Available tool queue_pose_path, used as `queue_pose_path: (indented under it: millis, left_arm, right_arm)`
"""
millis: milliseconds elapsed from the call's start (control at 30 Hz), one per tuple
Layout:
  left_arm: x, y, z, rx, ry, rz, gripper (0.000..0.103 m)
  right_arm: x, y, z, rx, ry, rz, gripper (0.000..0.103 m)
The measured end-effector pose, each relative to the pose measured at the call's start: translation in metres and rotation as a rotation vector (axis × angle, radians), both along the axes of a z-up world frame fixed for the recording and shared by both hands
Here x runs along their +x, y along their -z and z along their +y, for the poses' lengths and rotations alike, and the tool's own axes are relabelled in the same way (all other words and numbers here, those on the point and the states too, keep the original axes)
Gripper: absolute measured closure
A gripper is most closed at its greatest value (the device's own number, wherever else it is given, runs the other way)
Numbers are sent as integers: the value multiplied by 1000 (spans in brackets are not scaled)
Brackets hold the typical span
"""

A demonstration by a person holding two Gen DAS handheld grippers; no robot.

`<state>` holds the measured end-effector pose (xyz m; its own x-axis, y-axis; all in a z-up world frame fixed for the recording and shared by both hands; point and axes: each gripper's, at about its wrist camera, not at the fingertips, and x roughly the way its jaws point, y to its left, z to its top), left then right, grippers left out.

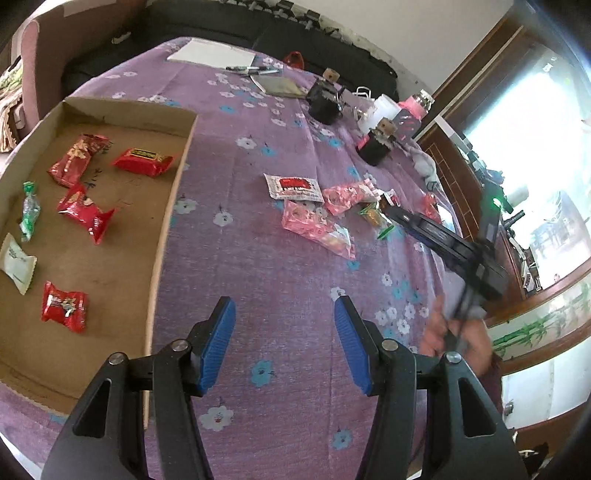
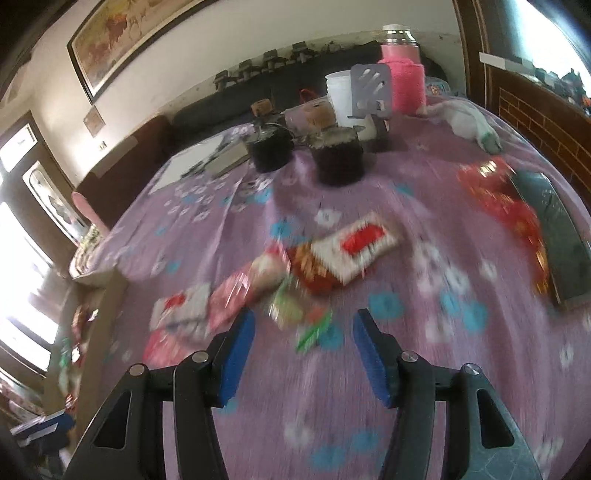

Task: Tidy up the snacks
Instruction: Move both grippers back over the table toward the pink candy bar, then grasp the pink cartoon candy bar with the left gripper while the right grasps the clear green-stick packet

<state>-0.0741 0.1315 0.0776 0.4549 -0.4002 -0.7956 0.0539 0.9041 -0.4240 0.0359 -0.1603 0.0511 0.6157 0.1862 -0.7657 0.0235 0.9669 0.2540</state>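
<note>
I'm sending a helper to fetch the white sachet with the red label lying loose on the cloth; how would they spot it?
On the purple flowered tablecloth, right of the cardboard tray, lies a cluster of loose snacks. The white sachet is nearest the tray: flat, white, red-labelled, beside pink packets.

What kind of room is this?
Probably a living room at home: a dark sofa behind the cloth-covered table, a framed painting on the wall, and a pink flask.

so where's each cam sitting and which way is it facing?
Left wrist: on the left gripper, angled down at the purple cloth beside the cardboard box; its open jaws and the right gripper show.
Right wrist: on the right gripper, over the snack pile; open jaws show.
Shared: cloth, snack pile.
</note>
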Motion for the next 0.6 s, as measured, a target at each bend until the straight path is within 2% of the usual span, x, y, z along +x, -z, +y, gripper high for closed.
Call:
queue_pose_path:
  millis: [167, 233, 267, 300, 433, 600]
  left_arm:
    - [18, -3, -23, 59, 9, -3, 49]
    - [29, -4, -36, 87, 15, -11, 49]
    - [36, -4, -42, 99, 18, -15, 49]
    - [45, -4, -51, 113, 24, -22, 49]
    - [79, 0, -80, 186, 62, -51, 49]
    - [114, 19, -104, 257, 100, -13, 49]
  right_arm:
    - [13, 21, 6, -2, -34, 3, 45]
    - [14, 23, 6, -5, -33, -8, 53]
    - [14, 22, 5, 8, -38, -11, 63]
    - [13, 21, 5, 19, -39, -10, 68]
    - [6, 19, -5, 73, -30, 27, 73]
    - [0, 21, -15, 115, -18, 87, 73]
